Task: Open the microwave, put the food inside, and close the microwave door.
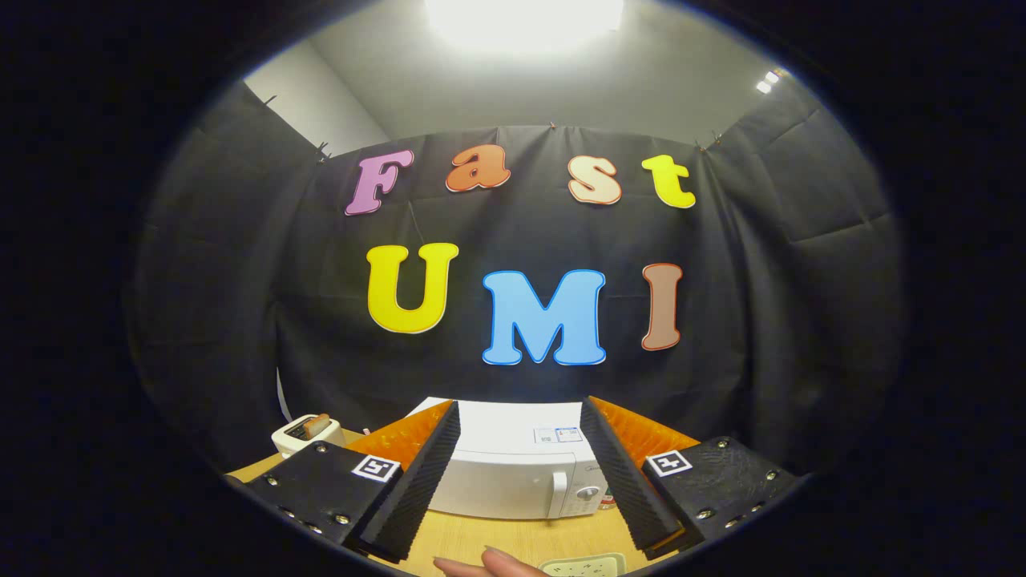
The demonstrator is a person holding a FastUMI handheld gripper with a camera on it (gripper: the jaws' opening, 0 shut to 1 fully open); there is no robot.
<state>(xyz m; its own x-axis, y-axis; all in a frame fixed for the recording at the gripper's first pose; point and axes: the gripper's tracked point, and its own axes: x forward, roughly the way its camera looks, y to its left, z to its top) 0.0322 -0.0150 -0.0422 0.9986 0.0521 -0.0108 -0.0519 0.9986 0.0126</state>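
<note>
1. White microwave (pixel 513 473) sits just ahead of our claw (pixel 521 489), framed between its spread, empty fingers; its door is shut.
2. We judge the door stiff and smooth; its vertical handle (pixel 559 493) is where to hook.

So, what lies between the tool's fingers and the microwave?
In the gripper view, bare wooden table lies there. The open tool holds nothing, and the shut white microwave stands beyond its fingers. A person's fingertip lies nearer, beside a pale tray.
</note>
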